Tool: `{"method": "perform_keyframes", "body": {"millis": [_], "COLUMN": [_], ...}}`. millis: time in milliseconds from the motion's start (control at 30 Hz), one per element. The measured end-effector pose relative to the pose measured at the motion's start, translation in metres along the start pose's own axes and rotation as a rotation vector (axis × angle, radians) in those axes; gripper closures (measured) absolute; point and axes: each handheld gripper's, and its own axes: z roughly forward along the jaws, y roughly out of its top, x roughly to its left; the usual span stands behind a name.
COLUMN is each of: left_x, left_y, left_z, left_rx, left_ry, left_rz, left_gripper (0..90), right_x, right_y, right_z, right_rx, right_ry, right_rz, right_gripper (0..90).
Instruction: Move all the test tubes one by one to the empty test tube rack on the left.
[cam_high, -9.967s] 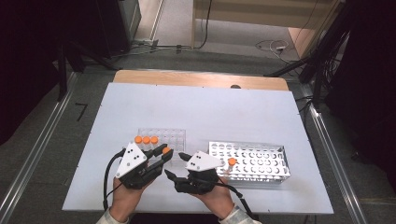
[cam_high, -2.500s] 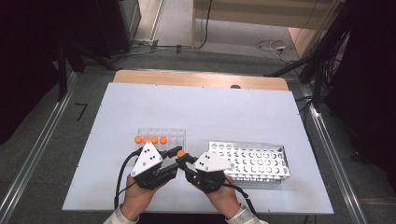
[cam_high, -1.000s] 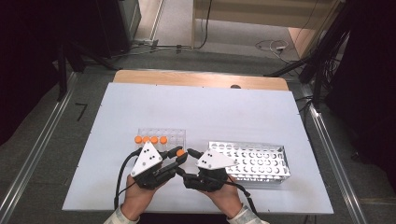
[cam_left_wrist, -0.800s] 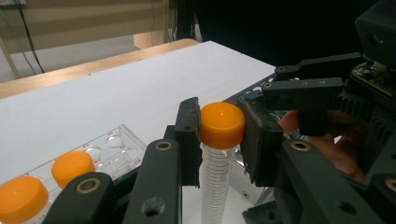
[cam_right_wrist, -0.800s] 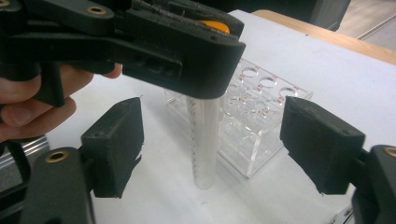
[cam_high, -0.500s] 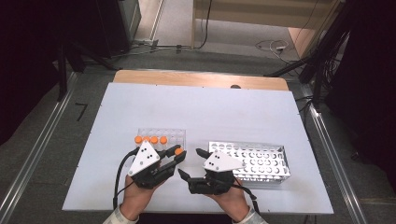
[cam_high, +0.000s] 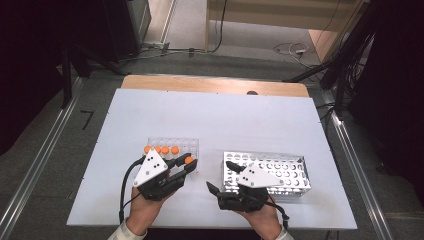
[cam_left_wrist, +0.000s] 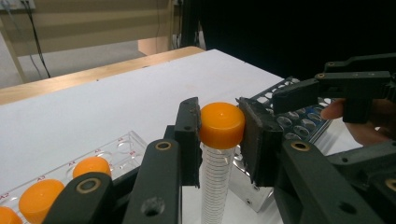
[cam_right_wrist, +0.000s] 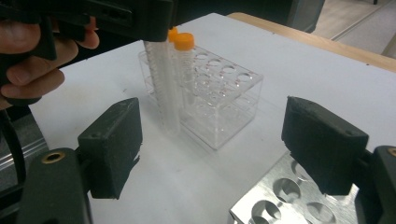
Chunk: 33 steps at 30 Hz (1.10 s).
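left tool (cam_left_wrist: 219, 135) grips a clear, ridged tube (cam_left_wrist: 215, 179) (smooth orange cap); right tool (cam_right_wrist: 212, 144) gapes.

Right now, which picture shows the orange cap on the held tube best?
The left gripper view: the cap sits big and sharp between the left gripper jaws. The high view shows it as a tiny orange dot. In the right gripper view the gripper hides most of it.

In the high view both hands enter at the bottom edge. The left tool (cam_high: 184, 163), lower left of centre, has its jaws clamped on an orange-capped tube (cam_left_wrist: 217, 140). The right tool (cam_high: 220, 176), lower centre, holds its jaws wide apart
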Motion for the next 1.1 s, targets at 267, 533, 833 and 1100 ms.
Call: {"method": "perform_keyframes", "body": {"millis": [267,533,833,1100], "left_x": [0.002,0.004,0.008,0.012], "left_y": [0.003,0.005,0.007,0.008], "left_z": [-0.003,-0.004,-0.005,-0.004], "left_rx": [-0.011,-0.018,-0.021,-0.021], "left_ry": [0.004,0.012,0.021,0.033], "left_rz": [-0.003,-0.007,-0.012,-0.012], "left_gripper": [69.8,69.8,69.8,69.8], "right_x": [-0.008,-0.016,-0.026,-0.033], "right_y": [-0.004,-0.008,-0.016,-0.021], "right_z": [-0.013,-0.023,-0.032,-0.041], "right_rx": [-0.015,-0.017,-0.012,-0.014], "right_ry": [-0.022,-0.049,-0.08,-0.104], "right_rz": [0.017,0.033,0.052,0.068], "right_gripper": [19.1,19.1,19.4,19.5]}}
